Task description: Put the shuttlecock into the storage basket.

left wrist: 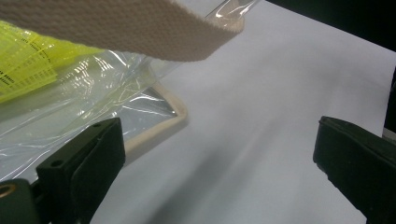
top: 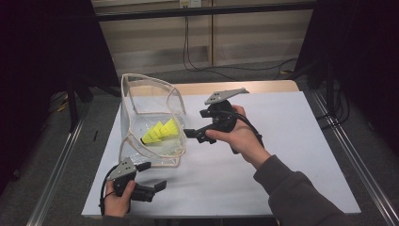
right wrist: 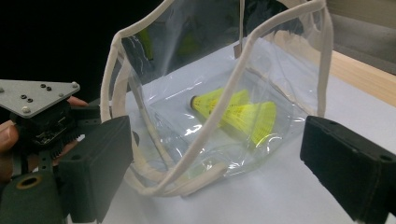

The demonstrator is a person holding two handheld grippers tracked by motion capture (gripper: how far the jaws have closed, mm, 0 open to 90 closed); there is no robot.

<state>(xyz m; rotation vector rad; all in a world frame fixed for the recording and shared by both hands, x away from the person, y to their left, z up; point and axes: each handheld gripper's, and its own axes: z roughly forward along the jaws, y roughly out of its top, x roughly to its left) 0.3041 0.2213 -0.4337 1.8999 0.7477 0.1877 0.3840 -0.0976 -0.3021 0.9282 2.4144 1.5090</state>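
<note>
A clear plastic bag (top: 151, 96) with cream fabric trim stands open on the white table, left of centre. Yellow shuttlecocks (top: 162, 132) lie on its bottom; in the right gripper view two of them (right wrist: 243, 114) show through the plastic. My right gripper (top: 193, 135) is just right of the bag and points at it, its jaws wide open (right wrist: 215, 172) and touching nothing. My left gripper (top: 153, 176) rests near the table's front left corner, just in front of the bag's lower trim (left wrist: 161, 128). It is open (left wrist: 219, 163) over bare table.
The white table top (top: 291, 141) stretches free to the right and front of the bag. A wooden strip (top: 263, 87) runs along its far edge. Metal rails (top: 346, 155) flank the table, and cables (top: 188, 56) hang at the back wall.
</note>
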